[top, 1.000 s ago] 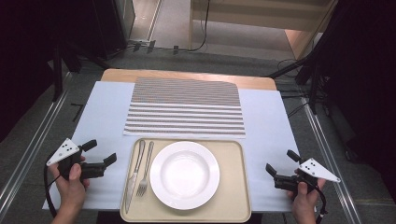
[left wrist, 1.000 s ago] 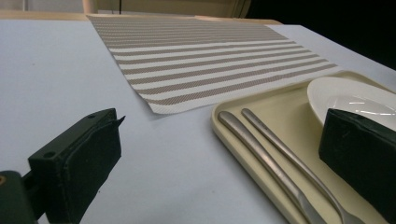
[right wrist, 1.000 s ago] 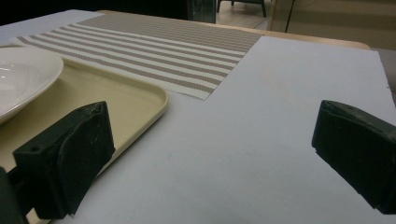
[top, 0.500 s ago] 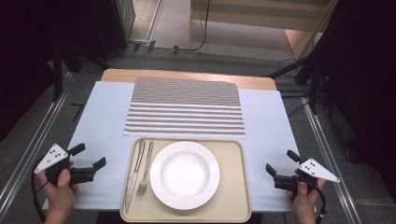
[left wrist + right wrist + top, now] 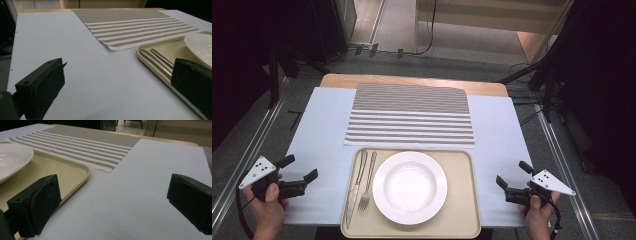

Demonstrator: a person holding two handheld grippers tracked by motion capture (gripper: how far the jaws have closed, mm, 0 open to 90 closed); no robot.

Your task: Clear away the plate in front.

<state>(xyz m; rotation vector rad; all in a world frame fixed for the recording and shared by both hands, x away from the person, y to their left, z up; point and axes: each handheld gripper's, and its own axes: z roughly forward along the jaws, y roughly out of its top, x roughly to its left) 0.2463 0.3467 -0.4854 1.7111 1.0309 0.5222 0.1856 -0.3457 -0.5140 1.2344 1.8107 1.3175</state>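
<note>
One plate (image 5: 409, 187), knife (image 5: 357, 187), fork (image 5: 367, 182), tray (image 5: 464, 210), placemat (image 5: 409, 115)

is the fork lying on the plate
No, the fork lies on the tray beside the knife, left of the plate and apart from it.

Glossy white ceramic plate (image 5: 409, 186) — matt beige plastic tray (image 5: 464, 200), brushed-metal cutlery (image 5: 362, 185).
</note>
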